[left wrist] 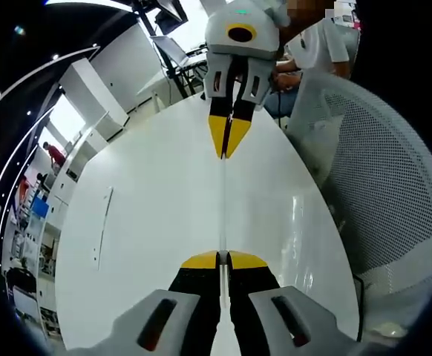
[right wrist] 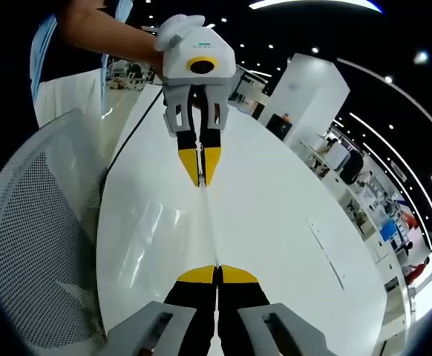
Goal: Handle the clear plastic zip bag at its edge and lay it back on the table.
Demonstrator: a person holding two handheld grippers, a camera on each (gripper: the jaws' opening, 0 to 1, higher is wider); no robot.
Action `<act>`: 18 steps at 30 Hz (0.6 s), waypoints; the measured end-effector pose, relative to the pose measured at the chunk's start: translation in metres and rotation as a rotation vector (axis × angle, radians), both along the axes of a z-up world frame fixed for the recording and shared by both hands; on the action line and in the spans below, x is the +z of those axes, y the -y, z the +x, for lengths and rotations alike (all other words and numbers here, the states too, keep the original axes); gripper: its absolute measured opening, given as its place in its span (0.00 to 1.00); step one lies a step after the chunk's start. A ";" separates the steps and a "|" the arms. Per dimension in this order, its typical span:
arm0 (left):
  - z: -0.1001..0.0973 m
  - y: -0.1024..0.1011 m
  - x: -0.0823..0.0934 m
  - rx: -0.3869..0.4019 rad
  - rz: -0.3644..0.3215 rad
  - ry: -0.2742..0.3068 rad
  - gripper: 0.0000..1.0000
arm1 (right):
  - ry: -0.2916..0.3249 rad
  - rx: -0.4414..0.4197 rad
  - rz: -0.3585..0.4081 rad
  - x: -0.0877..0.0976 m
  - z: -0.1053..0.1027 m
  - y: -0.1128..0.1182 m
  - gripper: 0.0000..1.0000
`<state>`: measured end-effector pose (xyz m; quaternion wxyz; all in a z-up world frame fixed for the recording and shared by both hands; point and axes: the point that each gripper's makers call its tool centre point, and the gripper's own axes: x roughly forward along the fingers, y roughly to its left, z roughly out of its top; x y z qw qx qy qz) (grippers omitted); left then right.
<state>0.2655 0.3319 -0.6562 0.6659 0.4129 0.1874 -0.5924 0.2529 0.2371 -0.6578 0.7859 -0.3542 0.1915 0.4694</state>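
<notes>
Left gripper view: left gripper (left wrist: 223,259), yellow-tipped jaws closed on the near edge of the clear plastic zip bag (left wrist: 260,208). Bag held taut and edge-on between both grippers, above the white table (left wrist: 149,222); its film shows as faint glare to one side of the line. Right gripper (left wrist: 228,139) opposite, jaws pinched on the far edge. White mesh chair (left wrist: 379,185) beside the table; a seated person (left wrist: 316,44) behind.

Right gripper view: right gripper (right wrist: 217,273), jaws together on the bag edge (right wrist: 210,222). Left gripper (right wrist: 201,167) facing it, clamped likewise, held by a hand (right wrist: 160,55). Mesh chair (right wrist: 38,222) alongside.
</notes>
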 end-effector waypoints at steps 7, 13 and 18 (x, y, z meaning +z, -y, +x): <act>0.000 0.000 0.000 0.000 -0.001 -0.002 0.00 | -0.001 -0.002 0.002 0.000 0.000 0.001 0.00; -0.001 -0.001 0.000 0.003 -0.004 -0.002 0.00 | -0.001 -0.002 0.001 0.000 0.000 0.002 0.00; 0.000 -0.004 0.000 0.008 -0.006 -0.004 0.00 | 0.000 -0.003 0.000 0.000 0.000 0.002 0.00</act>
